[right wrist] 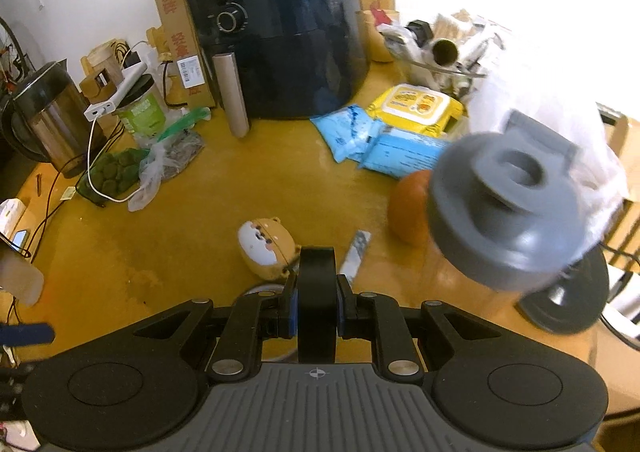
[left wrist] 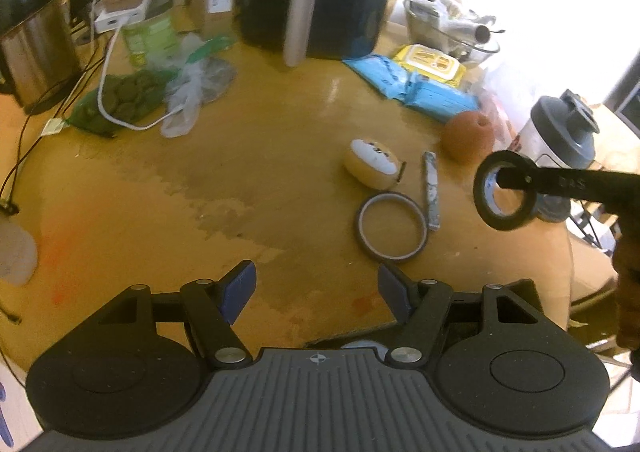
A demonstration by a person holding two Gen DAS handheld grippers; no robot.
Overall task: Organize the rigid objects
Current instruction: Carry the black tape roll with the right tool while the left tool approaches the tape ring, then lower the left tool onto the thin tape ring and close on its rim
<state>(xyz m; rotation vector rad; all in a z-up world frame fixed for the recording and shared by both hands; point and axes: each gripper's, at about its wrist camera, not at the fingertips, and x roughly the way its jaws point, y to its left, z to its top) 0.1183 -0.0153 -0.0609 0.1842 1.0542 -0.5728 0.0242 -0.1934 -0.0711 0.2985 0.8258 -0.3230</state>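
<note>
While the black tape roll (right wrist: 317, 304) hangs clamped in the right hand-held gripper (right wrist: 317, 310) above the worktop's (left wrist: 260, 172) right edge, the left hand-held gripper (left wrist: 316, 292) stands apart, empty; the amber tape ring (left wrist: 392, 226), dog-faced case (left wrist: 372, 162) and small bar (left wrist: 431, 190) apparently await sorting.

light source: strong daylight from the upper right, blown out to white in both views
glare: pale sheen on the yellow surface (left wrist: 332, 88)
blur: grey-lidded jar (right wrist: 508, 212) smeared and soft
distortion: fisheye bending, dark vignetted corners
shadows: soft and faint
</note>
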